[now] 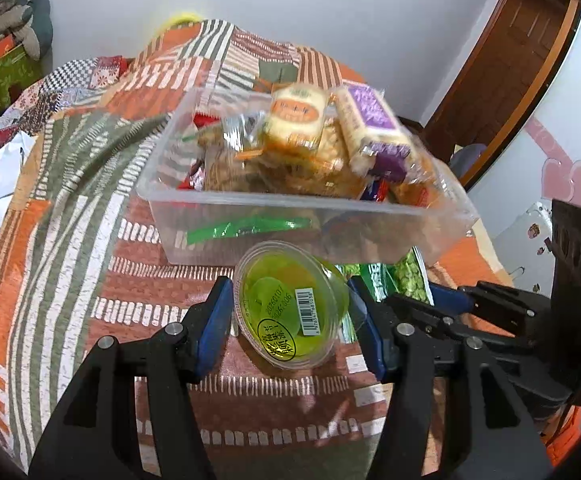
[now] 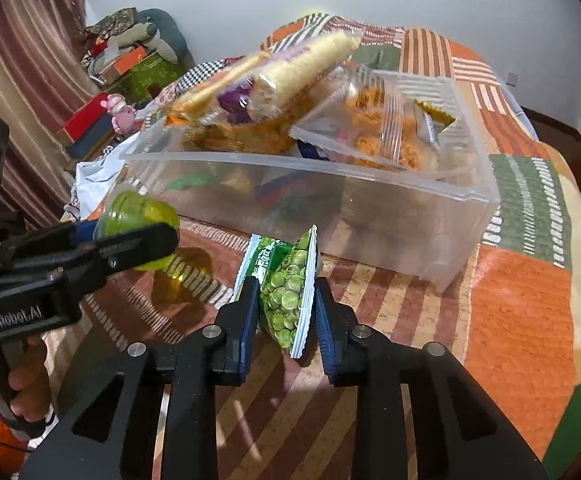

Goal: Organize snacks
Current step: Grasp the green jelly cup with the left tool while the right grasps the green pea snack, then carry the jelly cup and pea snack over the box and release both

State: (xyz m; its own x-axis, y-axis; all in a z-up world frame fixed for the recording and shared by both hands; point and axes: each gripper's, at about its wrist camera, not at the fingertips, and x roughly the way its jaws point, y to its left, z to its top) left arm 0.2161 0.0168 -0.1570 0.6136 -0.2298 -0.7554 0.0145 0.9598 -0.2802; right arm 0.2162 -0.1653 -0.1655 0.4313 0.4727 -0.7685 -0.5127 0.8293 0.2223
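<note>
A clear plastic bin (image 1: 446,216) (image 2: 470,208) heaped with snack packs stands on the patchwork quilt. My left gripper (image 1: 290,300) is shut on a green jelly cup (image 1: 290,304), held just in front of the bin; the cup also shows in the right wrist view (image 2: 138,216). My right gripper (image 2: 286,296) is shut on a green pea snack bag (image 2: 286,292), held upright near the bin's front wall. The bag shows in the left wrist view (image 1: 406,280) to the right of the cup. The two grippers are side by side.
The quilt (image 1: 70,200) covers a bed. A purple-label cracker pack (image 1: 370,128) and an orange-label pack (image 1: 294,120) sit on top of the bin's pile. Boxes and soft toys (image 2: 130,64) are stacked at the far left by a curtain. A wooden door (image 1: 510,60) is at right.
</note>
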